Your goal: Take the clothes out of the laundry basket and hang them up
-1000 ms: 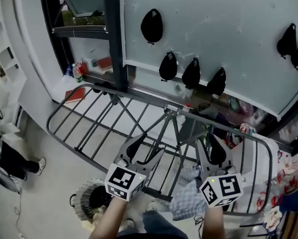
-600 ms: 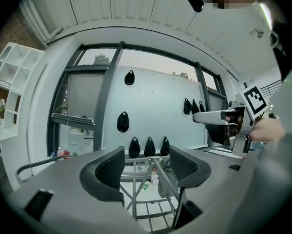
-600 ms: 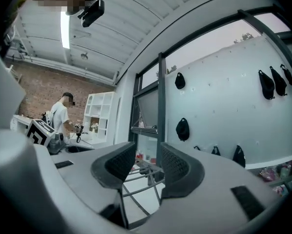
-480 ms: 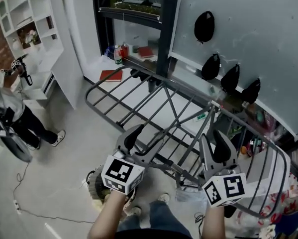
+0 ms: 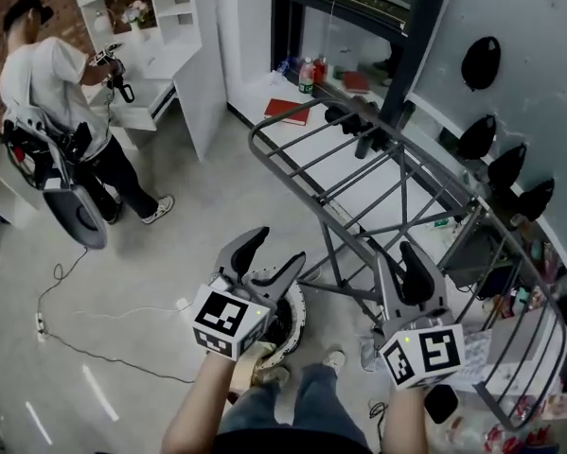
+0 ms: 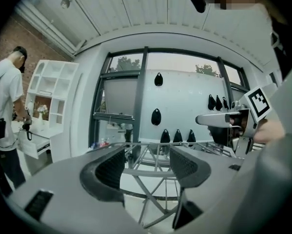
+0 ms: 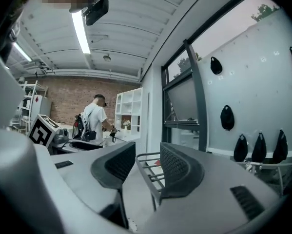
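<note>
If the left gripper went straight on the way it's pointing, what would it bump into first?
Probably the grey metal drying rack: its crossed bars show right between the left gripper's open, empty jaws. Depth is hard to judge.

A pale, glossy floor runs to a white shelf unit of open cubbies at its far left corner, where a person in a white shirt stands facing a low white ledge. Dark window frames rise beside a white wall panel dotted with black teardrop-shaped pieces, and a red book lies low at the foot of the window. Overhead, a white ribbed ceiling carries a lit strip light, and the far wall is red brick.
</note>
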### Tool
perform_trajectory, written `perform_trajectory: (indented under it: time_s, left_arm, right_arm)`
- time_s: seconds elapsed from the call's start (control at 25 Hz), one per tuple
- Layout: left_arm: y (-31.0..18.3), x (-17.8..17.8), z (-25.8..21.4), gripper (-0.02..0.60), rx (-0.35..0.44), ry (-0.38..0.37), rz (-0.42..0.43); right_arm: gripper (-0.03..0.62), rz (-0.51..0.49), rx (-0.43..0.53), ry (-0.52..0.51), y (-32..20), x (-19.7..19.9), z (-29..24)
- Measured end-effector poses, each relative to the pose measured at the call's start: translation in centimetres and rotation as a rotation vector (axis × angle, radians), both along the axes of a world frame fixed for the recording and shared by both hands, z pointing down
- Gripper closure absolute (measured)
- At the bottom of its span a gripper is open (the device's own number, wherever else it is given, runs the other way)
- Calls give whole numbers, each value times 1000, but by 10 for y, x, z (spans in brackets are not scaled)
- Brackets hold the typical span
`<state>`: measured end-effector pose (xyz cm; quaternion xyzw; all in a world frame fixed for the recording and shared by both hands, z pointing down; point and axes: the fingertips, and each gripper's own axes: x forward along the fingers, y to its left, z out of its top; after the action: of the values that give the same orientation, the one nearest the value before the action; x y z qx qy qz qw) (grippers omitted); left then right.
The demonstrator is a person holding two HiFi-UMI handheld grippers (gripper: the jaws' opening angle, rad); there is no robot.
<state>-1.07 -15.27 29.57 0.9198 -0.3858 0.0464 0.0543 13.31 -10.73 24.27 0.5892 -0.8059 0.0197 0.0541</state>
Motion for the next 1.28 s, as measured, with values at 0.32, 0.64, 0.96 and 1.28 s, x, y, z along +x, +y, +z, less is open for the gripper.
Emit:
perform_trajectory:
  time_s: [0.32,0.64,0.96,1.28]
  left_arm:
    - [11,-109,42,285,-54,-51,-191]
    - [52,-207,110,284,-143,-88,-412]
    - [100,-264,219,285,-247,-91,-576]
    - [133,-263,359,290,-372,-78,-657]
  right_arm:
    - [450,-209,-73,2,-13,-107,51]
    - [450,-474,-184,20,-5,-211,134]
    - [450,-657,-327,61,13,-282,249]
    - [450,-773,-465,115,40,-311,392]
